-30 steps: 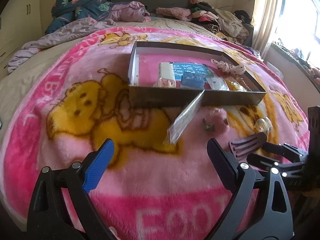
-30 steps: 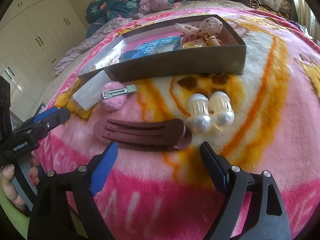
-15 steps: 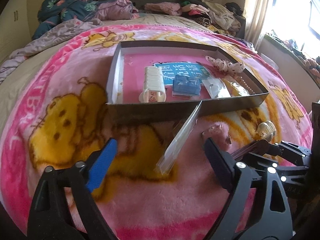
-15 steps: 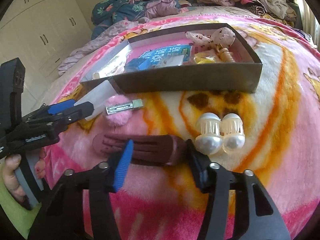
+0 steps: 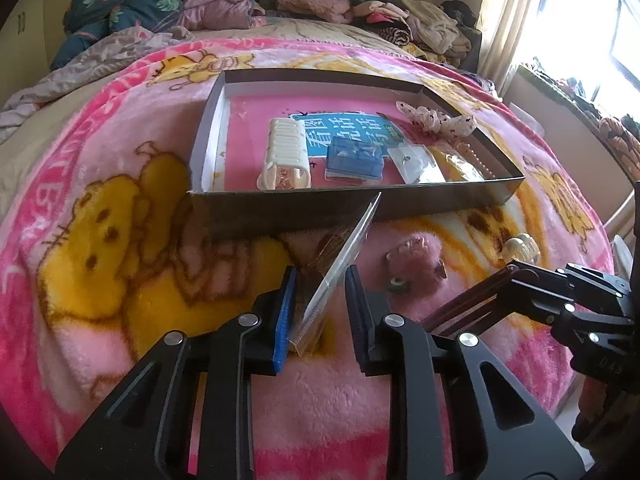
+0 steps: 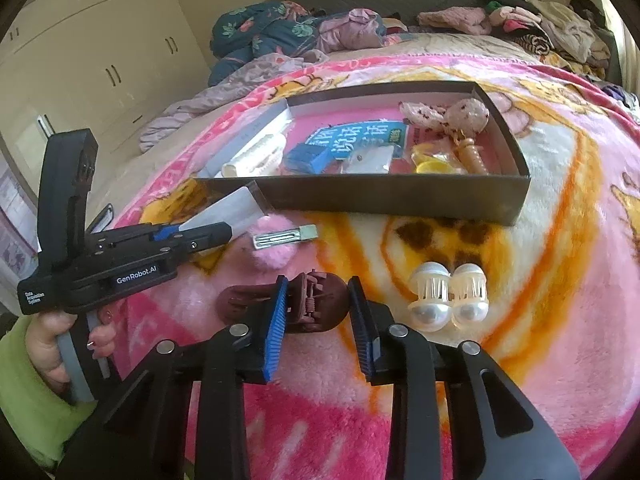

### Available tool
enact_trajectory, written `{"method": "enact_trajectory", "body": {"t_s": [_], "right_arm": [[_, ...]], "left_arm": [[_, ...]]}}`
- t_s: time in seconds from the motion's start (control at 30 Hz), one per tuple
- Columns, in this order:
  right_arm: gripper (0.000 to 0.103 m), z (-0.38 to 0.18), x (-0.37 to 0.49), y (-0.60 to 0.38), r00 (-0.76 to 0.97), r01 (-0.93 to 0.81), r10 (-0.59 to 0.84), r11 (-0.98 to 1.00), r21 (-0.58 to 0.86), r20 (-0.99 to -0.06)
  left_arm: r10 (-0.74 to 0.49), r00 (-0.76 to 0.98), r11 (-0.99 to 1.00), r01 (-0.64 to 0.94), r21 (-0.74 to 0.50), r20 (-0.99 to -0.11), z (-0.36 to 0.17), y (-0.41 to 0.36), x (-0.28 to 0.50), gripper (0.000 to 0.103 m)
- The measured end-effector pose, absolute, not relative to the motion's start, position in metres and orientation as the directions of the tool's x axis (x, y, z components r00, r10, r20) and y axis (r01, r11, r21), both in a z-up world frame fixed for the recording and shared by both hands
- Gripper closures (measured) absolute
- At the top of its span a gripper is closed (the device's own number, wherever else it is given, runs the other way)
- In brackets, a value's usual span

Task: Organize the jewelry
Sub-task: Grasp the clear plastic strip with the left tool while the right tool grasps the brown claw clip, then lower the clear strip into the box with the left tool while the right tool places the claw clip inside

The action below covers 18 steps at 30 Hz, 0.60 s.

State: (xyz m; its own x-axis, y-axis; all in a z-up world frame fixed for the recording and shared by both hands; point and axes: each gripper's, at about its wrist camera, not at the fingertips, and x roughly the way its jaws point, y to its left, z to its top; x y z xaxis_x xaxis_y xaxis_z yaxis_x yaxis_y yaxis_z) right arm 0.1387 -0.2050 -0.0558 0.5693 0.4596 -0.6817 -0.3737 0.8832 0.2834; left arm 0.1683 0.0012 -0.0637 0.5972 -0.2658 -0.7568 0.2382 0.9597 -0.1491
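On the pink blanket my left gripper (image 5: 321, 276) is shut on a clear plastic packet (image 5: 352, 240), which stands on edge and leans on the front wall of the dark open box (image 5: 400, 208). The right wrist view shows the same left gripper (image 6: 218, 232) with the packet (image 6: 236, 208) sticking out of it. My right gripper (image 6: 317, 284) has a brown hair clip (image 6: 316, 304) between its pads. Its jaws are closing on the clip, which is tilted up off the blanket. In the left wrist view that clip (image 5: 464, 306) juts from the right gripper (image 5: 508, 272).
A pink pompom clip (image 6: 276, 256) and two pearl claw clips (image 6: 448, 300) lie in front of the box (image 6: 400, 196). Inside the box are a white comb clip (image 5: 286, 156), a blue case (image 5: 354, 158) and other small pieces. Piled clothes (image 5: 400, 16) line the bed's far end.
Both grippers went from wide open to closed. The left one moved in and closed around the clear packet. The right one closed on the brown clip and raised it, tilted.
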Motion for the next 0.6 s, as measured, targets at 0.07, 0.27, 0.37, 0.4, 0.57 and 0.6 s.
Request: {"method": "enact_trajectory", "body": {"t_s": [0.07, 0.27, 0.37, 0.4, 0.57, 0.6], "right_arm": [[0.076, -0.052, 0.137, -0.205, 0.573, -0.379, 0.461, 0.882, 0.280, -0.678], [0.077, -0.039, 0.134, -0.210, 0.590, -0.382, 0.455, 0.885, 0.265, -0.667], [0.077, -0.031, 0.132, -0.215, 0.605, -0.378, 0.452, 0.888, 0.263, -0.656], [0.078, -0.027, 0.131, -0.218, 0.612, -0.375, 0.450, 0.889, 0.263, -0.650], [0.078, -0.015, 0.129, -0.232, 0.642, -0.349, 0.431, 0.901, 0.259, -0.634], [0.078, -0.012, 0.129, -0.236, 0.652, -0.341, 0.424, 0.905, 0.255, -0.629]], "left_arm": [[-0.266, 0.603, 0.960, 0.233, -0.153, -0.752, -0.061, 0.004, 0.165, 0.087], [-0.265, 0.622, 0.962, 0.228, -0.153, -0.737, -0.046, 0.008, 0.154, 0.087], [-0.261, 0.633, 0.963, 0.226, -0.148, -0.729, -0.038, 0.008, 0.150, 0.087], [-0.259, 0.636, 0.963, 0.225, -0.146, -0.727, -0.035, 0.008, 0.149, 0.087], [-0.249, 0.651, 0.966, 0.223, -0.132, -0.717, -0.024, 0.005, 0.145, 0.087], [-0.248, 0.653, 0.966, 0.223, -0.131, -0.716, -0.022, 0.004, 0.145, 0.087]]}}
